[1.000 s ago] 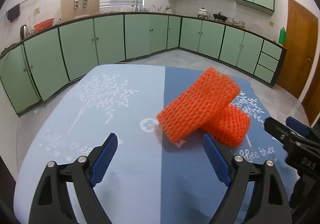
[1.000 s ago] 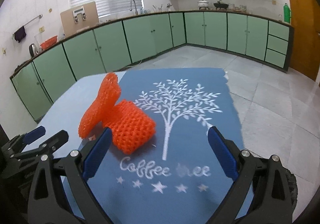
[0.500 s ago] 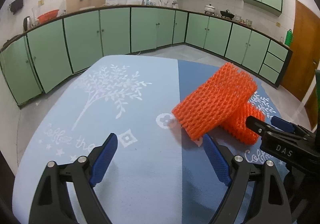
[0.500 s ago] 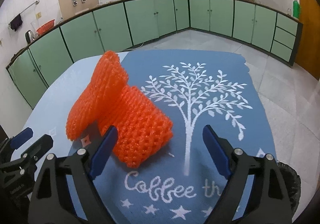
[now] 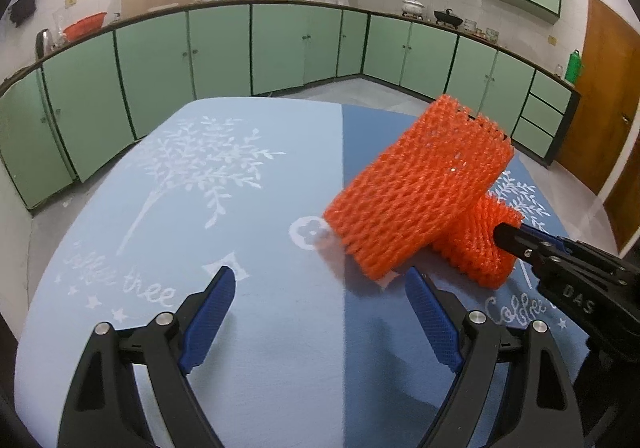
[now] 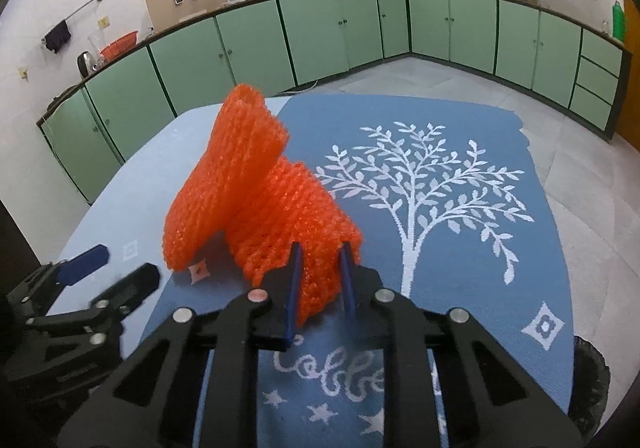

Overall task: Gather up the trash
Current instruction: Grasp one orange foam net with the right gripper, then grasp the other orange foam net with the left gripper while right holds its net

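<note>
Two orange foam net sleeves lie on the blue tablecloth. The upper sleeve (image 5: 420, 188) leans across the lower sleeve (image 5: 476, 244). In the right wrist view the upper sleeve (image 6: 224, 184) stands to the left and the lower sleeve (image 6: 292, 216) runs toward me. My right gripper (image 6: 320, 252) is shut on the near end of the lower sleeve; it shows in the left wrist view (image 5: 508, 236) too. My left gripper (image 5: 320, 304) is open and empty, just short of the upper sleeve, and shows in the right wrist view (image 6: 116, 264).
The tablecloth (image 6: 440, 208) is dark blue on the right and light blue (image 5: 200, 208) on the left, with white tree prints. A dark bin rim (image 6: 592, 376) shows past the table's right edge. Green kitchen cabinets (image 5: 280, 44) ring the room behind.
My right gripper moved forward and closed on the near end of the lower sleeve. My left gripper stayed open and shifted closer to the upper sleeve.
</note>
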### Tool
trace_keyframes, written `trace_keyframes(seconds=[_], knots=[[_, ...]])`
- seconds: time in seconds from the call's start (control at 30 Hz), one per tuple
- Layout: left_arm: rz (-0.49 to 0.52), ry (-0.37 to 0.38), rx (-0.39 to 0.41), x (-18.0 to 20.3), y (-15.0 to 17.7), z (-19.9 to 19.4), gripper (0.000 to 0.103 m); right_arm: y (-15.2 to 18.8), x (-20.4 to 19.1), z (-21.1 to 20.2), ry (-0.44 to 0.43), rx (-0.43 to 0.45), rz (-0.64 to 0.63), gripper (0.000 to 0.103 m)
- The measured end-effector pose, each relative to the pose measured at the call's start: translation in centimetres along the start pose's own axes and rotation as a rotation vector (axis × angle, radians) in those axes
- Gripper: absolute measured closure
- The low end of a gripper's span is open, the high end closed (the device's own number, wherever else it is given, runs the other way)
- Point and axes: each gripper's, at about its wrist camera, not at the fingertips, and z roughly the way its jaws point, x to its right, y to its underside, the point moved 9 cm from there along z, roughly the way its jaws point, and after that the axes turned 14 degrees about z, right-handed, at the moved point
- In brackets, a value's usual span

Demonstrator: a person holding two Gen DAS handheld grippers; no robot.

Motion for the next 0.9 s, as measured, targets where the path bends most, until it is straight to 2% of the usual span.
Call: trace_keyframes(seconds=[0.33,0.43,0.5,0.6,0.67,0.9], knots=[[0.068,0.004,-0.033,3.0,-2.3,2.8,0.019,-0.9,1.0,-1.0,-0.005,0.015,0.003,0.089],[0.073,0.009,-0.053,3.2,-2.6,3.5,0.032,-1.2,1.4,-1.0,-0.007,0.015,0.009,0.089],[0.069,0.023,-0.062,3.4,-2.7,3.9,0.058,-1.2,1.4,-0.9,-0.007,0.015,0.013,0.089],[0.056,0.049,-0.065,3.4,-2.7,4.1,0.083,-1.2,1.6,-1.0,-0.009,0.014,0.025,0.088],[0.042,0.067,-0.052,3.3,-2.9,3.9,0.093,-1.2,1.6,-1.2,-0.012,0.017,0.027,0.088],[0.036,0.067,-0.025,2.8,-3.0,3.3,0.097,-0.9,1.9,-2.6,0.010,0.025,0.009,0.088]])
